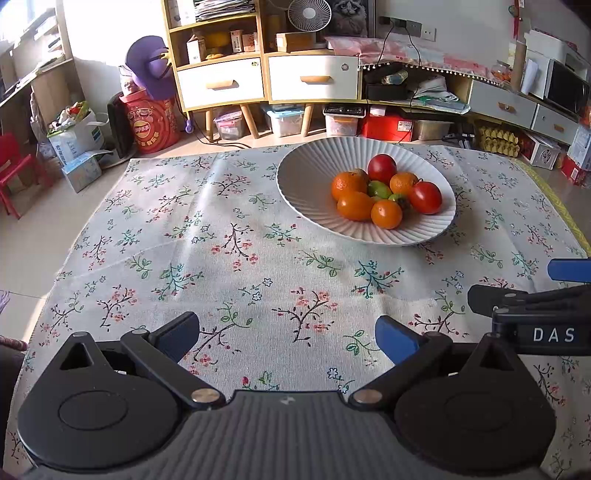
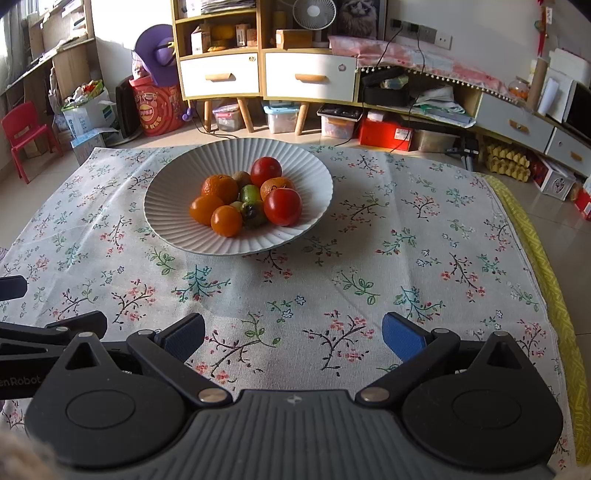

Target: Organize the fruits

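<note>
Left tool (image 1: 287,336): blue pads spread wide, nothing held, poised above the floral-clothed worktop (image 1: 229,258).
Fruits: oranges (image 2: 220,188), red tomatoes (image 2: 282,206) and green fruit (image 2: 250,193) are piled together in the white ribbed ceramic bowl (image 2: 173,206).
Right tool (image 2: 293,336): spread apart, nothing held, near the bowl.

Floral cloth (image 1: 229,258) covers the table. Floor (image 1: 29,229) is pale tile. Wooden shelf unit (image 1: 218,55) with white drawers (image 1: 314,78) stands against the back wall; fan (image 1: 309,14) on top. Storage boxes (image 1: 284,120) sit beneath. Red chair (image 2: 26,136) at left. Sunlight falls on the left wall.
</note>
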`<state>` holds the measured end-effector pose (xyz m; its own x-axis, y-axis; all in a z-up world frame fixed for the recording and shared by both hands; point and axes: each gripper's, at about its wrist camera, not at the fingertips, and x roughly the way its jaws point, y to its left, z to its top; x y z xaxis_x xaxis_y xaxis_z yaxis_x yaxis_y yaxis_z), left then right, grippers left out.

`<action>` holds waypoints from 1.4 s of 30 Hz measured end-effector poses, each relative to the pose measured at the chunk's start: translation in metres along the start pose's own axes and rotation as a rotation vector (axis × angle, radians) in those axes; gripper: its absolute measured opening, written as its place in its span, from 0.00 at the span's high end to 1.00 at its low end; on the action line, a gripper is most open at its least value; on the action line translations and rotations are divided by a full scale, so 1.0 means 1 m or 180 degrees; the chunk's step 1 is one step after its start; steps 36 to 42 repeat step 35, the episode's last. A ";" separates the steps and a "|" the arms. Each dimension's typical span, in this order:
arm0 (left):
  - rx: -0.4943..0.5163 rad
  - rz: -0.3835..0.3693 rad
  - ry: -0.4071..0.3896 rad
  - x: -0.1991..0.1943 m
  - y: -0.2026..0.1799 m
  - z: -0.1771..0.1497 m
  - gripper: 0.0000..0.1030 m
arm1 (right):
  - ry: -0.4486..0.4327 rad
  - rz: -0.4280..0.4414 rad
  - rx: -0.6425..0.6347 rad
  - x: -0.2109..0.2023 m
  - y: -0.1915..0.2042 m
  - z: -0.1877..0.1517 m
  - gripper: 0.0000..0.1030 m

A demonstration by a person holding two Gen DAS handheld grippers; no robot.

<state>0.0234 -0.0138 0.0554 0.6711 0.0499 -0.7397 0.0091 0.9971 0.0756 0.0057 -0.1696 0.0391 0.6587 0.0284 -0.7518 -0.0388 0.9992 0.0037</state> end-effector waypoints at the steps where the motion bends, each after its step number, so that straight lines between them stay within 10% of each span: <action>1: -0.0003 -0.0001 -0.0001 0.000 0.000 0.000 0.05 | 0.0000 0.0000 0.0001 0.000 0.000 0.000 0.01; 42: 0.0008 -0.0041 0.0039 0.002 -0.001 -0.002 0.05 | 0.0006 -0.0004 -0.0001 0.000 0.000 0.000 0.01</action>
